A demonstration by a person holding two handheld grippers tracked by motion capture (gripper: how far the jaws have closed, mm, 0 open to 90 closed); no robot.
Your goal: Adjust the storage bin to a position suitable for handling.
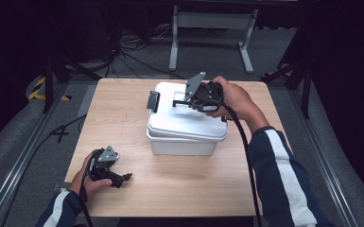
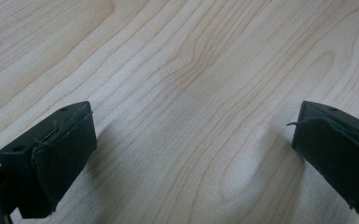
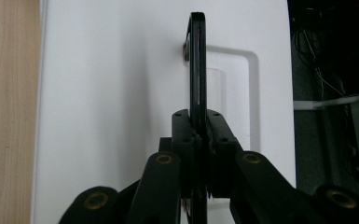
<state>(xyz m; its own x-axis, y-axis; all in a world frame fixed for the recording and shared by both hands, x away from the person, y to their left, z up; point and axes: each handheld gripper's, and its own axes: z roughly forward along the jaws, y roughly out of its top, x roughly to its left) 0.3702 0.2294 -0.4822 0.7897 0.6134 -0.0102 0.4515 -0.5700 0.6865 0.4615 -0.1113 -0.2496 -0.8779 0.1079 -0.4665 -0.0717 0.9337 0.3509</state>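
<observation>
Gripping the box handle

Resting near the wooden table's (image 1: 123,113) front edge, the left gripper (image 1: 123,178) stands with jaws wide apart, holding nothing. Farther back, the right gripper (image 3: 196,133) pinches the thin black carry handle (image 3: 196,65), raised upright above the white rectangular plastic lidded box (image 1: 184,130) mid-table.

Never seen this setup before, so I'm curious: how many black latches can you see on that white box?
1: a latch on the left end of the white box. The right hand covers the opposite end, which may hide another.
</observation>
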